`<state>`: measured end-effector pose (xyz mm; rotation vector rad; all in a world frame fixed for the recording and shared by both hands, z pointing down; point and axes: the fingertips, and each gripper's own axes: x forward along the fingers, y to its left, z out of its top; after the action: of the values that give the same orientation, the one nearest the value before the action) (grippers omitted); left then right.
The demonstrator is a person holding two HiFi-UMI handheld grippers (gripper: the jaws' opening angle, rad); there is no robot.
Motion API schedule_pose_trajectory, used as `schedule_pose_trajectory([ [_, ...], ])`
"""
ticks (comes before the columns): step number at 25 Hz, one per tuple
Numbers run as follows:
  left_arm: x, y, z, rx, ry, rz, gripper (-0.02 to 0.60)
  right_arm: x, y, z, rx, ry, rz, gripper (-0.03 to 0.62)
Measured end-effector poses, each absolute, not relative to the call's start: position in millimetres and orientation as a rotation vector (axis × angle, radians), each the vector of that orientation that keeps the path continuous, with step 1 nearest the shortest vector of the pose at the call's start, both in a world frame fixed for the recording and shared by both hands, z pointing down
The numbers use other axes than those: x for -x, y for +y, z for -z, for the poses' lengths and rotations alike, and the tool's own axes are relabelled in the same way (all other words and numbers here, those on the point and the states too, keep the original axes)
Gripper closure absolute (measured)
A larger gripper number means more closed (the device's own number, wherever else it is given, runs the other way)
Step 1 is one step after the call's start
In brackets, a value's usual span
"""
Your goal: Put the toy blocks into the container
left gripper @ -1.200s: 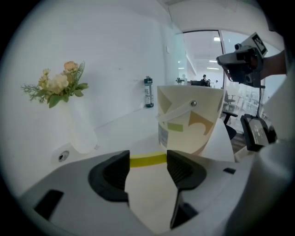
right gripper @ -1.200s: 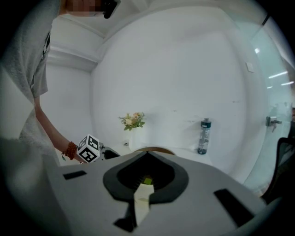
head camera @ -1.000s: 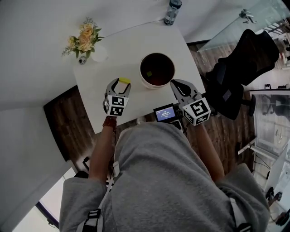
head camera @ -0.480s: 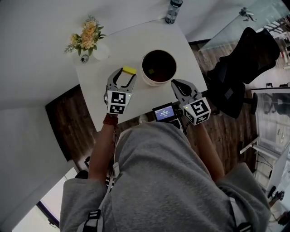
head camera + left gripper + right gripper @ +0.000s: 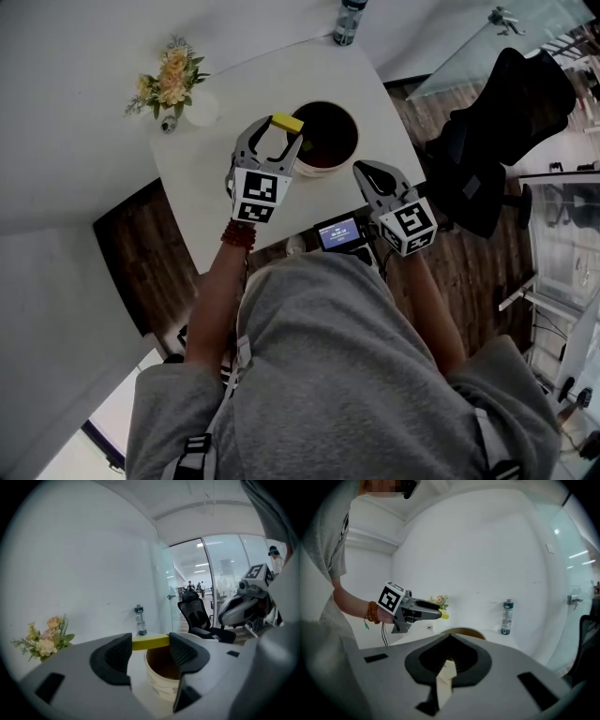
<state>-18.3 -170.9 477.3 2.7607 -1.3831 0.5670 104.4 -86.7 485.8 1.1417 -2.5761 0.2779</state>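
Note:
My left gripper point(image 5: 275, 129) is shut on a flat yellow block point(image 5: 287, 123) and holds it in the air at the left rim of the container point(image 5: 330, 164), a white bucket with a dark brown inside. In the left gripper view the yellow block point(image 5: 150, 642) spans the gap between both jaws, with the container point(image 5: 161, 686) just below and beyond it. My right gripper point(image 5: 367, 174) is shut with nothing in it, near the table's front edge, right of the container. The right gripper view shows its closed jaws point(image 5: 450, 637), the container rim point(image 5: 465, 631) and the left gripper point(image 5: 433, 611) with the block.
The white table point(image 5: 206, 169) carries a small vase of flowers point(image 5: 171, 80) at its far left and a water bottle point(image 5: 347, 19) at the far edge. A small device with a lit screen point(image 5: 339, 232) sits by my body. A black office chair point(image 5: 502, 122) stands to the right.
My left gripper has risen off the table with the yellow block and moved right and forward to the container's rim. The right gripper has stayed put.

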Motion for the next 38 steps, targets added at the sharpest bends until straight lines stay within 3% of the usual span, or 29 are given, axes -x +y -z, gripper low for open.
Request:
schedule_pose_trajectory([
  [17, -75, -177, -492, -2.915, -1.074, -0.749, 0.325, -127, -83, -496, -1.191, -2.540, -0.332, 0.591],
  [28, -73, -173, -501, -2.887, -1.036, -0.783, 0.324, -119, -83, -495, -1.170, -2.547, -0.335, 0.591],
  [38, -29, -152, -475, -2.864, -1.202, -0.609, 0.339, -108, -75, -485, -1.172, -2.558, -0.303, 0.591],
])
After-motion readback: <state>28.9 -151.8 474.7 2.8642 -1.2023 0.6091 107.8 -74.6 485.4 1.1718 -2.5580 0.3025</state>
